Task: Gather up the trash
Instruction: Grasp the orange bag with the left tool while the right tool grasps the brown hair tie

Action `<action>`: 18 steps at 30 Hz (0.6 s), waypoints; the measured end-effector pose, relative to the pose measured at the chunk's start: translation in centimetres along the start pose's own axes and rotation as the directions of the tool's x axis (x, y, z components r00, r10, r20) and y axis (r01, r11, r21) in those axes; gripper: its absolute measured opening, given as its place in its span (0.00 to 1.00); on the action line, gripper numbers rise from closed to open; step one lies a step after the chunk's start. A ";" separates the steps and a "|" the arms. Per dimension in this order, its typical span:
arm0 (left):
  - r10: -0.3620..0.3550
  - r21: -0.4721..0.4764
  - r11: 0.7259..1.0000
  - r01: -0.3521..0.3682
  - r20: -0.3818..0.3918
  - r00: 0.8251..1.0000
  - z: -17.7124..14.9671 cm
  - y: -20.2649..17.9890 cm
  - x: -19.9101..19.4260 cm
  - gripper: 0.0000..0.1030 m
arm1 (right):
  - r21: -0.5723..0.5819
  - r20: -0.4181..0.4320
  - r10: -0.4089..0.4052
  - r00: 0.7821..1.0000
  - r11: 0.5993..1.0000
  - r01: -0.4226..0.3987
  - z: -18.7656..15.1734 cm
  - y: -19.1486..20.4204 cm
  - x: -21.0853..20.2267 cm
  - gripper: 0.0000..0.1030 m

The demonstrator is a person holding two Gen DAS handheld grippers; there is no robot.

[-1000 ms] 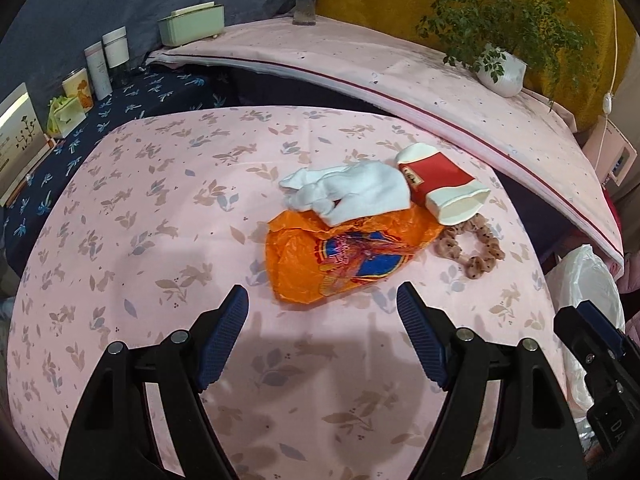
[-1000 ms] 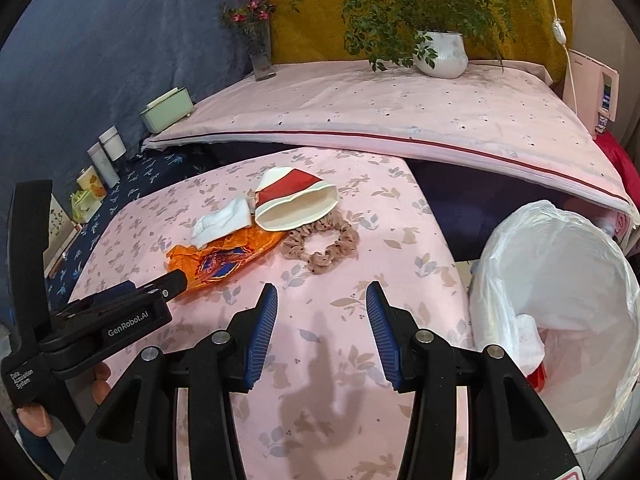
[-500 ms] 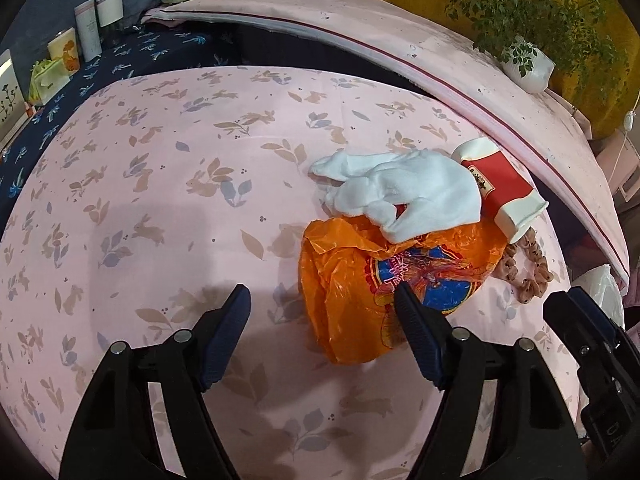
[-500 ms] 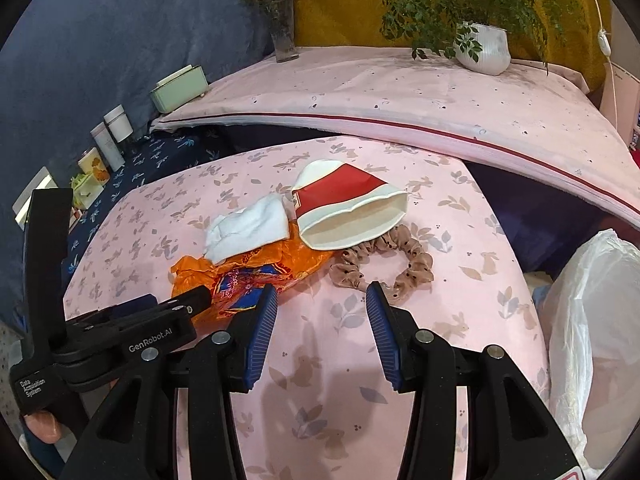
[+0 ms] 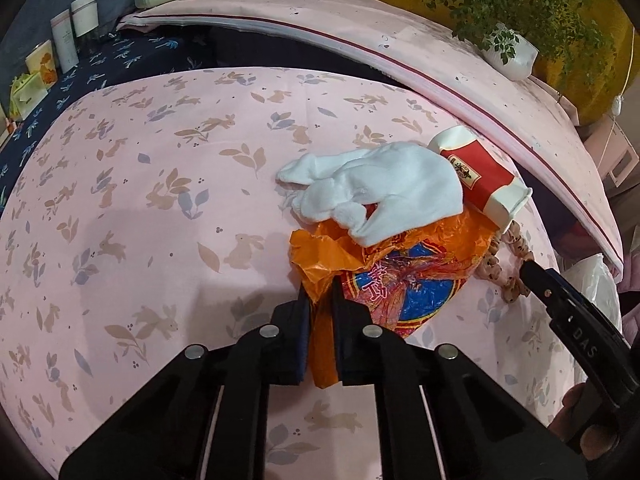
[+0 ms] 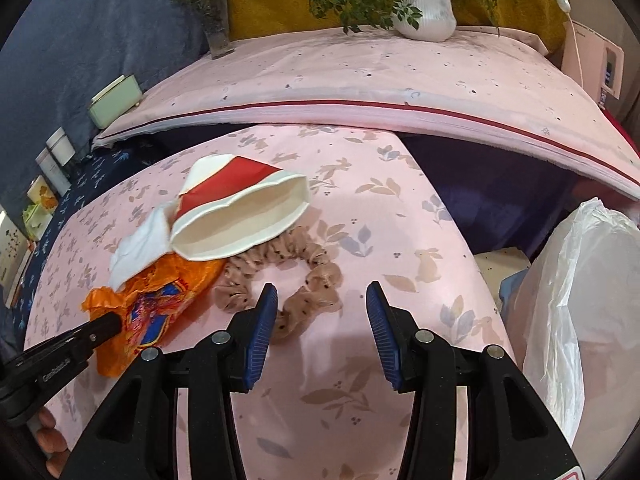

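Observation:
An orange snack wrapper (image 5: 400, 272) lies crumpled on the pink rabbit-print tablecloth (image 5: 160, 200). My left gripper (image 5: 320, 292) is closing, its pads pinching the wrapper's near edge. A white cloth (image 5: 384, 196) rests on the wrapper's far side, beside a flattened red and white paper cup (image 5: 480, 176). In the right wrist view the cup (image 6: 240, 220) lies on its side over a beige scrunchie (image 6: 312, 280). My right gripper (image 6: 322, 300) stands open just before the scrunchie, nothing between its fingers.
A white trash bag (image 6: 580, 280) stands open off the table's right edge. Behind the table runs a pink-covered shelf (image 6: 360, 72) with a potted plant (image 6: 424, 16) and a flower vase (image 6: 216, 36). Boxes and jars (image 5: 72, 36) sit at far left.
My left gripper moved in over the wrapper's near edge and went from wide open to pinched on it. My right gripper came forward and down toward the scrunchie, still open.

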State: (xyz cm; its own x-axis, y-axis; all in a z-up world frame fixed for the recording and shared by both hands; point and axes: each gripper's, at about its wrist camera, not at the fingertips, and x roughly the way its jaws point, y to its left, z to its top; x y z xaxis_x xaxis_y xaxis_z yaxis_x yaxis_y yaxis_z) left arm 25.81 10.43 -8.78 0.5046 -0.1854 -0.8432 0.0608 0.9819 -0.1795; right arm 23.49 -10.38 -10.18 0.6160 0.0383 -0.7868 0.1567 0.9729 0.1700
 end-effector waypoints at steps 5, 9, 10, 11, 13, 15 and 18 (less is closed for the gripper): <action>-0.010 0.000 1.000 0.010 0.002 1.000 -0.1 -0.7 -0.5 0.05 | -0.021 -0.011 0.003 1.000 1.000 -0.004 -0.1 0.1 0.6 0.21; -0.015 0.005 1.000 0.015 0.001 1.000 -0.5 -1.4 -1.1 0.04 | -0.029 -0.025 0.021 0.999 0.999 -0.022 -0.6 0.2 0.3 0.09; -0.017 0.006 1.000 0.017 0.001 1.000 -0.7 -1.7 -1.3 0.04 | -0.026 -0.027 0.026 0.999 0.999 -0.027 -0.8 0.0 0.2 0.08; -0.019 0.008 1.000 0.019 0.002 1.000 -0.9 -1.9 -1.6 0.04 | -0.023 -0.029 0.032 0.999 0.999 -0.033 -1.0 -0.1 -0.1 0.07; -0.026 0.011 1.000 0.025 0.006 1.000 -1.2 -2.5 -2.2 0.04 | -0.021 -0.027 0.040 0.999 0.999 -0.041 -1.6 -0.3 -0.8 0.06; -0.034 0.019 0.999 0.033 0.013 0.999 -1.6 -3.3 -3.0 0.04 | -0.020 -0.016 0.046 0.999 0.999 -0.046 -2.1 -0.5 -1.9 0.06; -0.044 0.032 0.999 0.043 0.026 0.999 -2.2 -4.5 -4.2 0.04 | -0.013 0.010 0.060 0.998 0.998 -0.060 -2.4 -1.0 -3.9 0.05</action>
State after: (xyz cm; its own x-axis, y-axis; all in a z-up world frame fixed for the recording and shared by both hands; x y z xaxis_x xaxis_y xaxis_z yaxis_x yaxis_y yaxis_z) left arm 21.55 6.74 -5.52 0.5237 -0.2275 -0.8210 0.1097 0.9737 -0.1998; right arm 19.04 -10.91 -8.69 0.6319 0.0947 -0.7692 0.1090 0.9718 0.2092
